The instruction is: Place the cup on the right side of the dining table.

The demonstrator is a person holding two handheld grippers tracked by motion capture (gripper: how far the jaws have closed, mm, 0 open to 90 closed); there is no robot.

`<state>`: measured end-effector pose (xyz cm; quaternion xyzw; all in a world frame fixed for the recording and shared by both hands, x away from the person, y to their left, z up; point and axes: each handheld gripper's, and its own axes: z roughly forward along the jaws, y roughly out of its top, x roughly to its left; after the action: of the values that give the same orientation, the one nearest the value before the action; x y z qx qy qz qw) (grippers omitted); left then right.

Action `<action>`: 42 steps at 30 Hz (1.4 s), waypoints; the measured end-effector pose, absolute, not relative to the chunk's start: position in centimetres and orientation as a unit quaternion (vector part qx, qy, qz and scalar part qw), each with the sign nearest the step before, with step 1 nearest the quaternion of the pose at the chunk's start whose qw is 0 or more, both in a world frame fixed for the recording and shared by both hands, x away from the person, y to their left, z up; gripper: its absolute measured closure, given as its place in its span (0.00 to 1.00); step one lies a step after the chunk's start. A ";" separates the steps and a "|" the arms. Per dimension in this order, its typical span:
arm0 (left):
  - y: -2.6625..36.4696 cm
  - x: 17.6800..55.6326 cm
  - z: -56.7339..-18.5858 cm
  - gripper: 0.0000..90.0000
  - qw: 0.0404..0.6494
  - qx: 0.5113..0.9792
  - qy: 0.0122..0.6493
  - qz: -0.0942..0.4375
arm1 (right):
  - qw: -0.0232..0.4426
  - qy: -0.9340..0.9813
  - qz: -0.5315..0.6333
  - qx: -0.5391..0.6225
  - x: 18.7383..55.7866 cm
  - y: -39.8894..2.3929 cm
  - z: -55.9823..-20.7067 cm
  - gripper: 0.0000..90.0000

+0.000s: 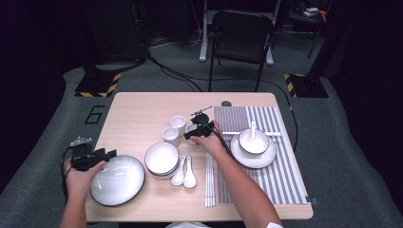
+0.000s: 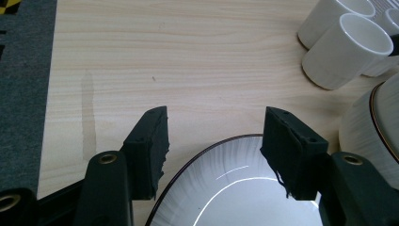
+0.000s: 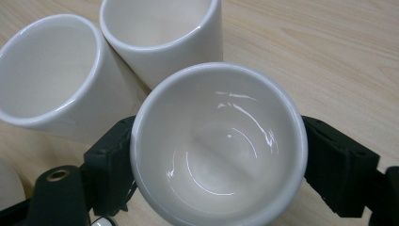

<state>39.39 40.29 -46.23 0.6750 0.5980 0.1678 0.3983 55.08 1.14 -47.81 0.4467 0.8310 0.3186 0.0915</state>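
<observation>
High view: wooden table [image 1: 138, 109] on grey carpet [image 1: 43, 137], dark room.

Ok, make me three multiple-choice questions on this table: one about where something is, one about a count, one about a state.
1. Where does the bowl with a spoon sit?
A) on the bare wood
B) on a plate on the striped mat
C) on the chair

2. How many white cups stand on the table?
A) two
B) three
C) five

3. How are the left gripper's fingers?
A) shut tight
B) clamped on a cup
C) open, gripping nothing

Answers:
1. B: the high view shows it resting on the plate on the mat.
2. B: three stand clustered mid-table.
3. C: the fingers stand wide apart over the rim of the dinner plate, touching nothing.
</observation>
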 end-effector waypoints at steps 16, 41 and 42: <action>40.4 39.4 -46.2 0.46 0.399 0.678 0.594 0.171 | 0.096 0.837 0.316 0.436 55.0 1.3 -47.7 0.26; 40.4 39.4 -46.2 0.46 0.399 0.677 0.595 0.171 | 0.126 0.842 0.313 0.420 54.9 1.5 -47.3 0.29; 40.4 39.4 -46.2 0.46 0.399 0.677 0.595 0.171 | 0.127 0.843 0.313 0.420 54.8 1.5 -47.3 0.29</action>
<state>39.43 40.38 -46.23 0.6766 0.5947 0.1712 0.3990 54.84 1.55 -47.31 0.4197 0.8425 0.3130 0.1270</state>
